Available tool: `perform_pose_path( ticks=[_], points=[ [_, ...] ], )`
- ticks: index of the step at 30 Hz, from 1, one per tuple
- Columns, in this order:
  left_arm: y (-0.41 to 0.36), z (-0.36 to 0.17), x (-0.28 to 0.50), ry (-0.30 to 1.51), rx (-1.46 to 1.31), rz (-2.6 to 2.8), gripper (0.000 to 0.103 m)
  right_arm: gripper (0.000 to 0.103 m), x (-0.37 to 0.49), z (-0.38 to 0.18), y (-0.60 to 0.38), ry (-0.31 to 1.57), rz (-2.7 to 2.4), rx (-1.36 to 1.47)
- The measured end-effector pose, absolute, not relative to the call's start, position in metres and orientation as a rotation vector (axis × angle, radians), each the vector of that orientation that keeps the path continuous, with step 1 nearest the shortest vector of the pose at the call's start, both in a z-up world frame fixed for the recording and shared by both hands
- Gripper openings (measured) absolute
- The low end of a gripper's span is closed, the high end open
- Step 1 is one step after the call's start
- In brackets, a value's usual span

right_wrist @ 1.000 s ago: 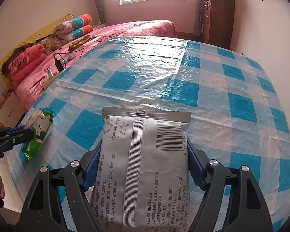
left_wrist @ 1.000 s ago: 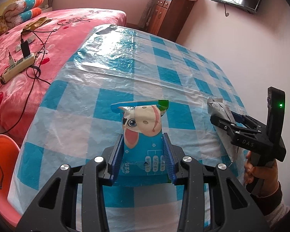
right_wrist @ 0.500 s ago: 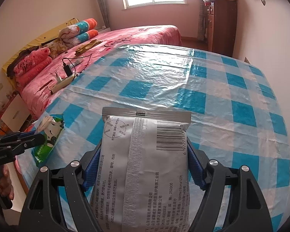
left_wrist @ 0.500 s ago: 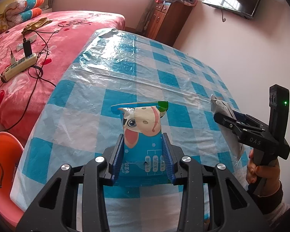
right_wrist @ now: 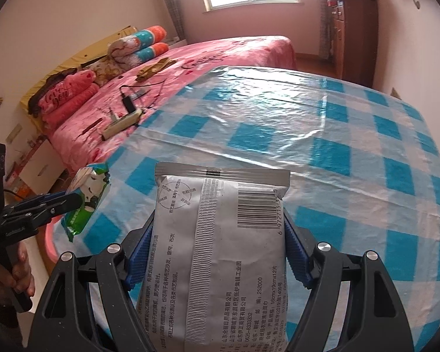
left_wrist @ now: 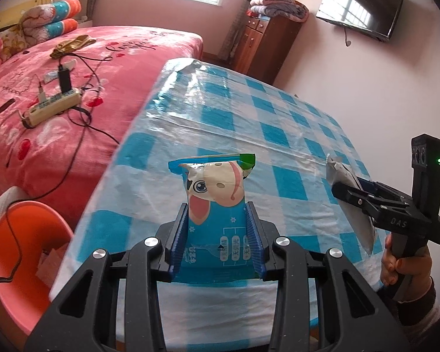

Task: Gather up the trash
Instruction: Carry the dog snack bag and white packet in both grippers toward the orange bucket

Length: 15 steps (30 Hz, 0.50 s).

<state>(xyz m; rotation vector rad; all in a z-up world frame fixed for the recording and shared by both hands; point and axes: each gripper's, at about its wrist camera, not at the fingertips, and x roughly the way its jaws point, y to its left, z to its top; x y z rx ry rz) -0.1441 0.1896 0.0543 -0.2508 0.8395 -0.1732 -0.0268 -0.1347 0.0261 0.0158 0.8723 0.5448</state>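
My left gripper is shut on a blue snack wrapper with a cartoon cow, held upright above the near edge of the checked table. The same wrapper shows at the left of the right wrist view, pinched by the left gripper. My right gripper is shut on a wide grey foil packet with a barcode, its blue pads pressing both sides. In the left wrist view that packet hangs from the right gripper at the right, held by a hand.
The table wears a blue-and-white checked cloth under clear plastic. An orange-pink basin stands on the floor left of the table. A pink bed with a power strip and cables lies beyond. A wooden cabinet stands at the back.
Both grippers have drawn back and up from the table with their wrappers still held. The orange basin has come further into the left wrist view.
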Motion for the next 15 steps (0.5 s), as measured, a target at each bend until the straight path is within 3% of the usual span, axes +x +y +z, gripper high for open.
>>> perform_pose_path(
  ticks=[15],
  points=[
    [0.248, 0.062, -0.167, 0.806, -0.262, -0.050, 0.039, 0.076, -0.035, 0.036, -0.057, 0.925, 0.728, -0.017]
  ],
)
